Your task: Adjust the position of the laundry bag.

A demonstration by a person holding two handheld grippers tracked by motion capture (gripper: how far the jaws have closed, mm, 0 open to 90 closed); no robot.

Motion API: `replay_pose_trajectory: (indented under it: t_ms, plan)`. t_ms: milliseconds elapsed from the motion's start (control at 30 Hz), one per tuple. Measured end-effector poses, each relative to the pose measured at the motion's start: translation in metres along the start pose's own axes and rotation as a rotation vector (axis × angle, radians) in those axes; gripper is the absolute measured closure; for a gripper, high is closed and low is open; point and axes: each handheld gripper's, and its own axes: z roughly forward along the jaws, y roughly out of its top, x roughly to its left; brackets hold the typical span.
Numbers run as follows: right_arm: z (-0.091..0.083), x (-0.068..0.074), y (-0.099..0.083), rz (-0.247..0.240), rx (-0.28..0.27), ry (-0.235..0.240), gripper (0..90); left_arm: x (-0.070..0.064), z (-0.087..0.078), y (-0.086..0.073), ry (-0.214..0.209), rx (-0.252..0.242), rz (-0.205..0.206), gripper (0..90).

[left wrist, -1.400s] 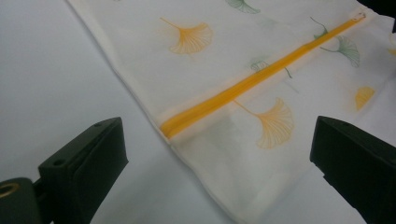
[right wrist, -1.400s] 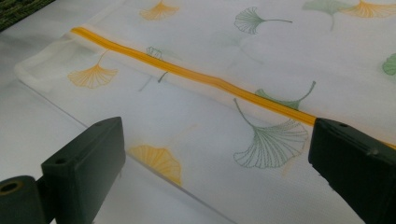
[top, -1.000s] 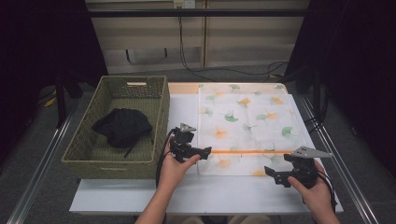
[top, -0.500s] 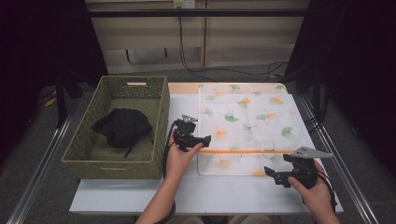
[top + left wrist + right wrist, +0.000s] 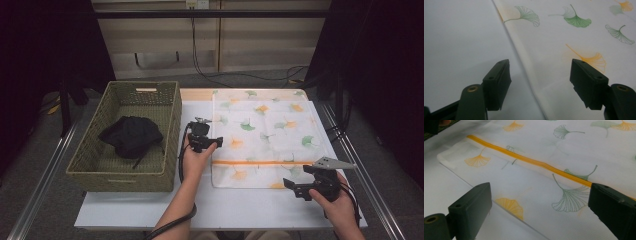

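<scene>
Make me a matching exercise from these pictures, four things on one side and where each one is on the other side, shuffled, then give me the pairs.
Things
1. black garment
2. wicker basket
3. left gripper
4. right gripper

Places
A. at the near right corner of the leaf-print bag
B. on the left part of the white table
C. inside the basket
D. over the bag's left edge, jaws open

Pairs: 1-C, 2-B, 3-D, 4-A
</scene>
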Motion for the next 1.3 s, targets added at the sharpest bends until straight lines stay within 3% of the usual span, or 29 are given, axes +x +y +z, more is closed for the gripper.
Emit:
replay_pose_trajectory:
  t_ms: [267, 500, 767, 1033, 1300]
  plan:
    - [-0.001, -0.003, 0.0, -0.002, -0.01, 0.0, 5.1, 0.004, 0.011, 0.007, 0.003, -0.004, -0.058, 38.5]
    - [-0.001, -0.006, 0.0, 0.003, -0.009, 0.001, 5.1, 0.01, 0.018, 0.012, 0.027, 0.01, -0.068, 45.1]
    - [-0.001, -0.006, 0.0, 0.006, -0.01, -0.005, 5.2, 0.014, 0.023, 0.013, 0.013, 0.023, -0.077, 49.8]
    - [-0.001, -0.006, -0.001, 0.002, -0.009, -0.004, 5.2, 0.019, 0.026, 0.011, -0.01, 0.021, -0.119, 54.9]
    - [-0.001, -0.005, -0.001, -0.001, -0.006, -0.005, 5.2, 0.019, 0.028, 0.012, -0.018, 0.029, -0.123, 65.8]
